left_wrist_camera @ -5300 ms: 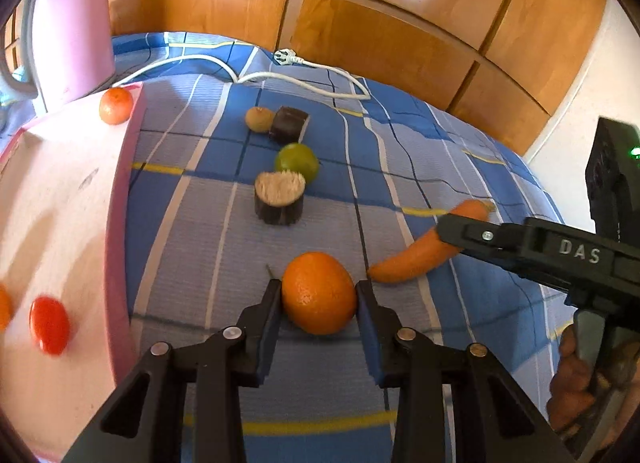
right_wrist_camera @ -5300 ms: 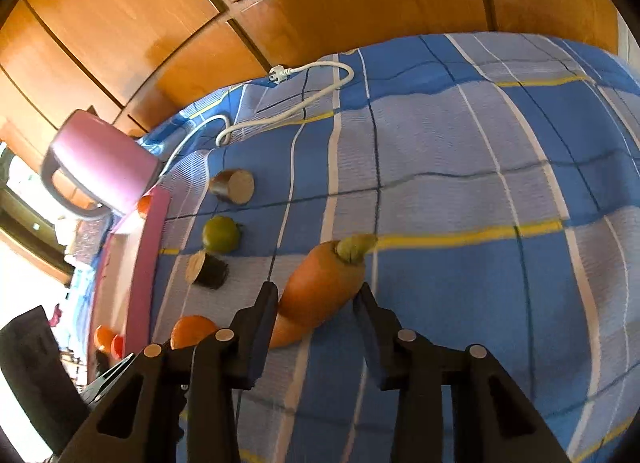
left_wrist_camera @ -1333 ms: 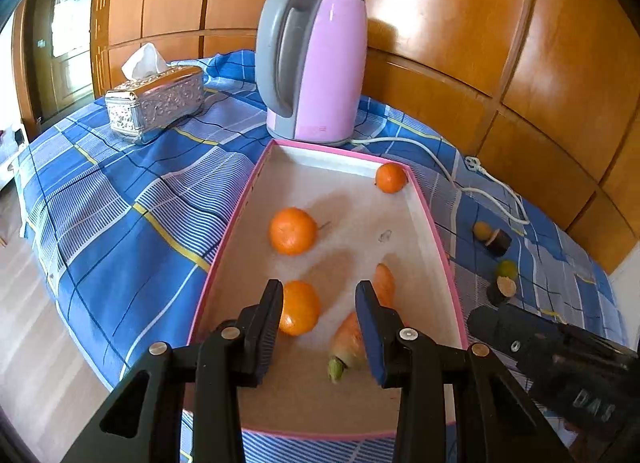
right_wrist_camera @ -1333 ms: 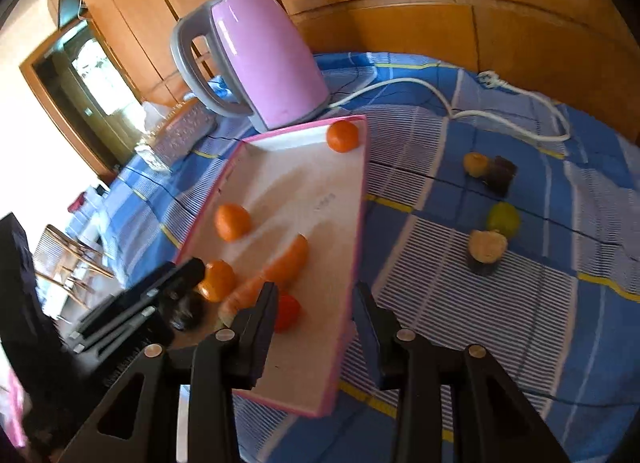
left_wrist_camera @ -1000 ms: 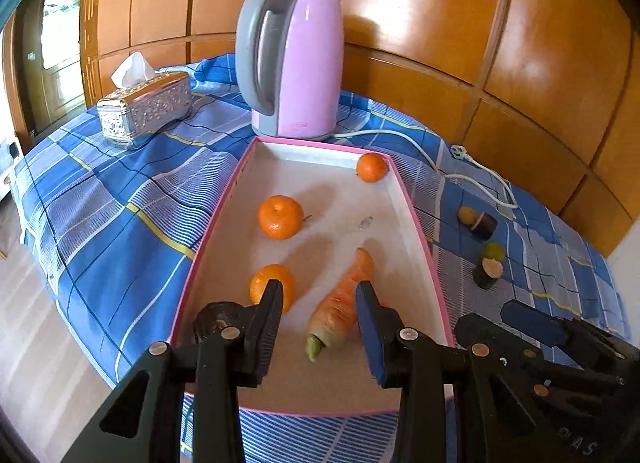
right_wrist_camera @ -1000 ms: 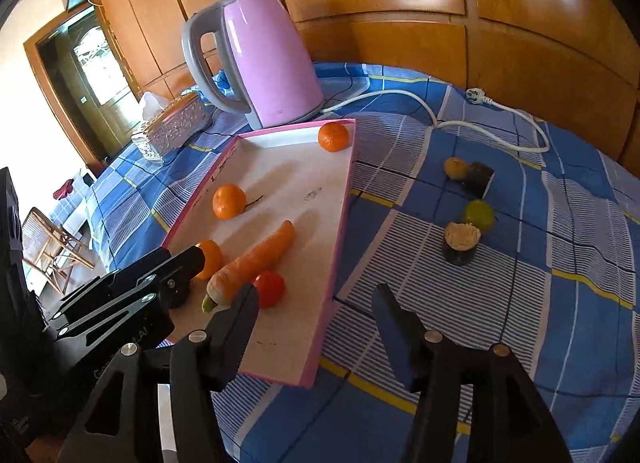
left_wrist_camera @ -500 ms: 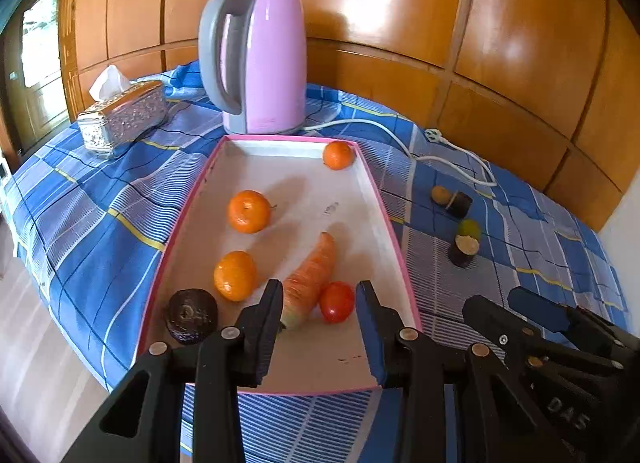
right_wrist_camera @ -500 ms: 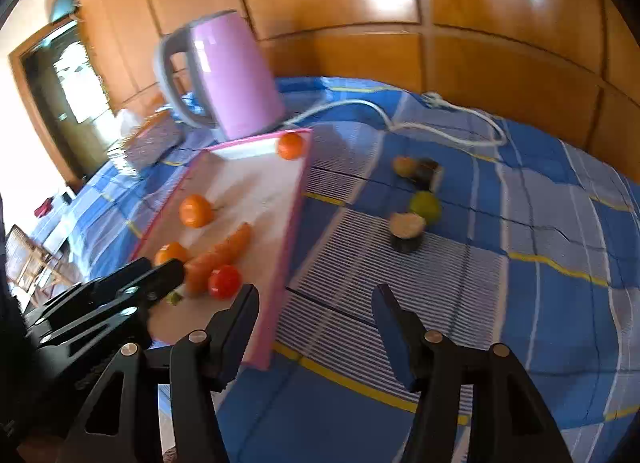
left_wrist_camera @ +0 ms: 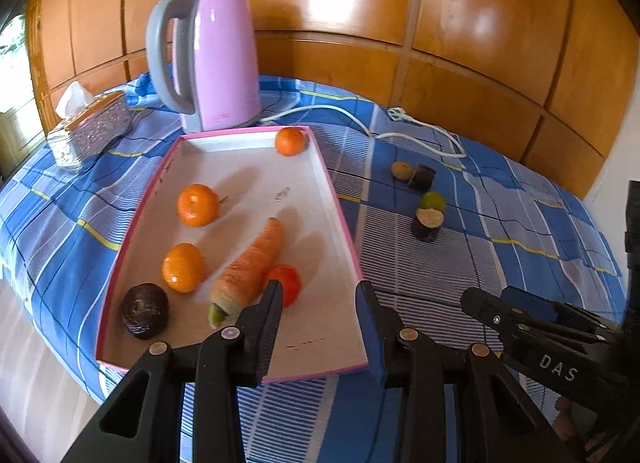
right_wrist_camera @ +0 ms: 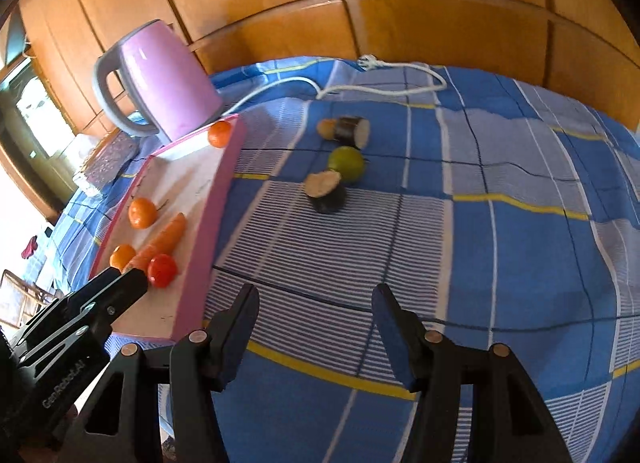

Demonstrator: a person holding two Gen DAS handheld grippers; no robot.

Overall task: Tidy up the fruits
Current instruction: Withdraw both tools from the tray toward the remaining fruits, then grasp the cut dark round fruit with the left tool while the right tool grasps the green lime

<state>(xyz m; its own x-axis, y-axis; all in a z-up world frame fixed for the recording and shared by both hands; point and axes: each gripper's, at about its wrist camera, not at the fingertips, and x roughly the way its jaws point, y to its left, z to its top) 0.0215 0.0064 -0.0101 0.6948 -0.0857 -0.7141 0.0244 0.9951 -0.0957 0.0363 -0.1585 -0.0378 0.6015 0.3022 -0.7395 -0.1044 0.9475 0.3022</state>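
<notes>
Both my grippers are open and hold nothing. My right gripper point(right_wrist_camera: 314, 327) is nearer the green fruit point(right_wrist_camera: 346, 163), which sits straight ahead past it.

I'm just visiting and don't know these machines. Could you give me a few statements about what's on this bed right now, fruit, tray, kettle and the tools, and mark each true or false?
1. The carrot lies inside the pink tray. True.
2. The green fruit is in the tray. False: it sits on the blue checked cloth, outside it.
3. The right tool grips an orange. False: its jaws are apart with nothing between them.
4. The pink kettle stands upright behind the tray. True.
5. Three oranges lie in the tray. True.
</notes>
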